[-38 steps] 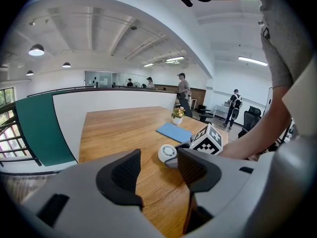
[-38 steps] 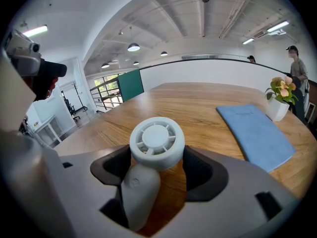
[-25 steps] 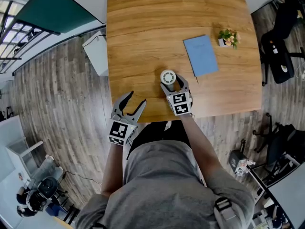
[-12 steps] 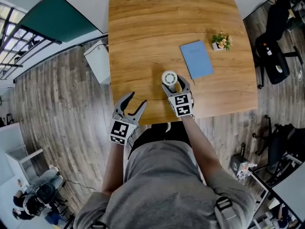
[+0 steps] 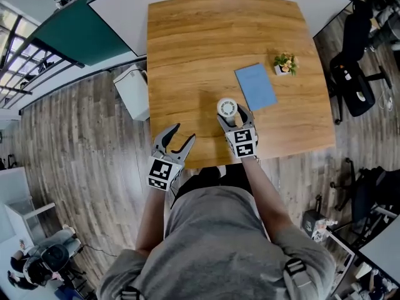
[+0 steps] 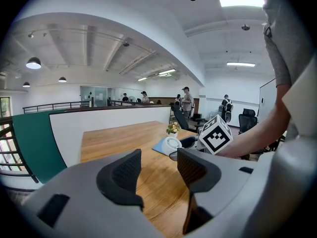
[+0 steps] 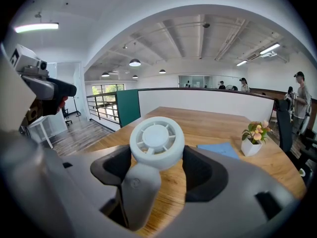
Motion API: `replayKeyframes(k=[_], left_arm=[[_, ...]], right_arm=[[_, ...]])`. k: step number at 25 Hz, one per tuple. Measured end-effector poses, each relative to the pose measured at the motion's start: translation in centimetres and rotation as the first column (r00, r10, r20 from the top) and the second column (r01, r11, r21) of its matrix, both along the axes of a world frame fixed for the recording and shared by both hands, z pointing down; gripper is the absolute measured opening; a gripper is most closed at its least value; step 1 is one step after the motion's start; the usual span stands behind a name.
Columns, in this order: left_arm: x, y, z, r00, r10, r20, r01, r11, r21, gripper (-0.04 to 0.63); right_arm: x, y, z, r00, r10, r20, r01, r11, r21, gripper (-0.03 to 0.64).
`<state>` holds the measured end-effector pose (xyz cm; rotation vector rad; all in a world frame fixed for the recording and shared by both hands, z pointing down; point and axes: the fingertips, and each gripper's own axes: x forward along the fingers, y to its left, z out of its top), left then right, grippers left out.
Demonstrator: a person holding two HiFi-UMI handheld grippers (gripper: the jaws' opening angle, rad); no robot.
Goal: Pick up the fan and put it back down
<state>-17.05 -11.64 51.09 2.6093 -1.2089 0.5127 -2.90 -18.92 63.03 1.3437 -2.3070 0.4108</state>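
Note:
The white fan (image 5: pixel 227 107) has a round slatted head on a stubby handle. My right gripper (image 5: pixel 231 114) is shut on it near the table's front edge and holds it above the wooden table (image 5: pixel 187 49). In the right gripper view the fan (image 7: pixel 157 142) stands upright, its head pressed between the two pads of the right gripper (image 7: pixel 157 168). My left gripper (image 5: pixel 181 135) hangs open over the table's front left edge, with nothing between its fingers (image 6: pixel 126 175). From the left gripper view, the fan (image 6: pixel 172 144) shows off to the right.
A blue notebook (image 5: pixel 255 86) lies just beyond the fan, and a small potted plant (image 5: pixel 284 62) stands farther right. A white bin (image 5: pixel 134 86) stands on the floor at the table's left side. Black office chairs (image 5: pixel 350 74) stand to the right.
The right gripper has risen with the fan still held in it, and the left gripper has risen a little. The head view has shifted, so the table sits lower in frame.

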Motion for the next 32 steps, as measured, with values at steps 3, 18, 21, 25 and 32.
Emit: replayKeyframes(k=[3,18,21,25,32], left_arm=[[-0.2,0.1,-0.6,1.000,-0.004,-0.001,0.004,1.000,0.016,0.242],[-2.0,-0.4,-3.3,0.999,-0.039,0.009,0.039,0.997,0.068,0.241],[-2.2,-0.8,-3.9,0.999,-0.044,0.007,0.043,0.996,0.084,0.241],[-2.5,-1.2,-4.6,0.999,-0.047,0.003,0.046,0.994,0.097,0.239],[-2.2,-2.2,-5.1,0.999,-0.039,-0.003,0.039,0.993,0.114,0.239]], right_arm=[[0.4,-0.1,-1.0,1.000,0.003,-0.003,-0.003,1.000,0.018,0.337],[0.8,-2.2,-7.0,1.000,0.004,0.014,-0.006,0.992,0.123,0.336],[0.7,-2.6,-8.0,1.000,0.004,0.016,-0.007,0.990,0.142,0.336],[0.5,-2.8,-9.2,1.000,0.010,0.021,-0.013,0.987,0.161,0.336],[-0.2,-2.6,-11.1,0.999,-0.003,0.037,-0.004,0.981,0.193,0.336]])
